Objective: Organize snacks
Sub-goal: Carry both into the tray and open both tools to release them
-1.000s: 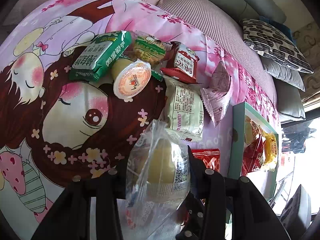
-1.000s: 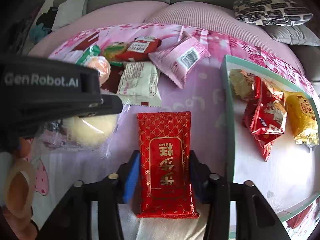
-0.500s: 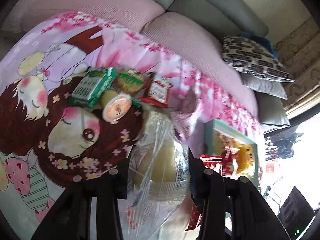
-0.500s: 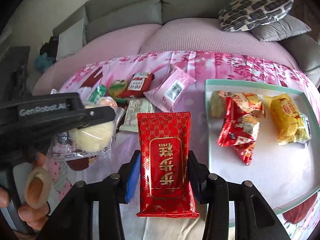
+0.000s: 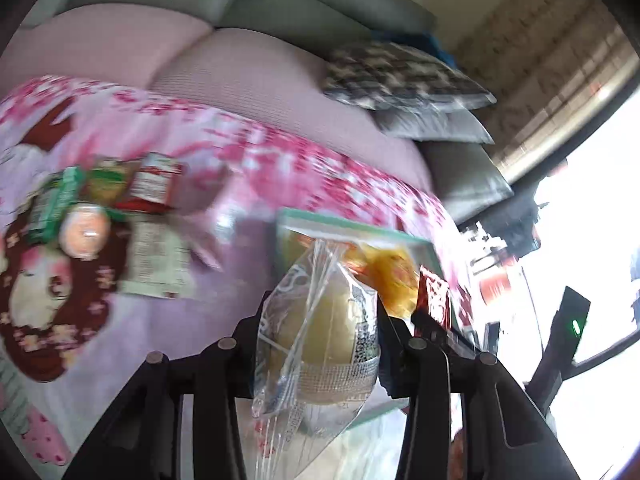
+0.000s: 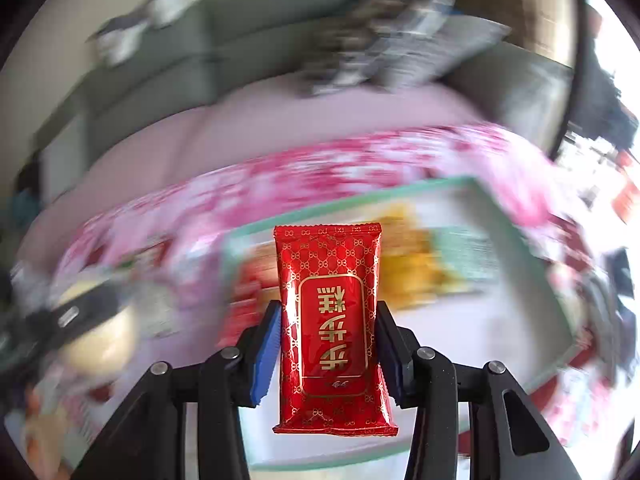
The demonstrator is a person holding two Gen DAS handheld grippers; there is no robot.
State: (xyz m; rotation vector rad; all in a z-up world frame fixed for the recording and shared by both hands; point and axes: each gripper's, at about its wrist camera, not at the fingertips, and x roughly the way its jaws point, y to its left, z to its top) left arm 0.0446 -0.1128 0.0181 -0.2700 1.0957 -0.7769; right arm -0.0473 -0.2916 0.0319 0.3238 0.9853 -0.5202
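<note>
My left gripper (image 5: 320, 332) is shut on a clear-wrapped yellow bun (image 5: 320, 340), held in the air over the near left corner of the green-rimmed tray (image 5: 360, 232). My right gripper (image 6: 326, 340) is shut on a red packet with gold characters (image 6: 332, 320), lifted over the same tray (image 6: 516, 288), which holds red and yellow snack packs (image 6: 412, 276). In the left wrist view the red packet (image 5: 434, 296) shows just right of the bun. In the right wrist view the left gripper with the bun (image 6: 96, 336) appears blurred at the left.
Several loose snacks lie on the pink cartoon blanket (image 5: 248, 216) at the left: a green pack (image 5: 52, 204), an orange jelly cup (image 5: 84, 230), a red pack (image 5: 154, 184), a white pack (image 5: 156, 260). Grey sofa cushions and a patterned pillow (image 5: 400, 76) lie behind.
Both grippers have risen off the blanket and swung right toward the tray, each keeping its snack. The pile of loose snacks has slid to the left of the views.
</note>
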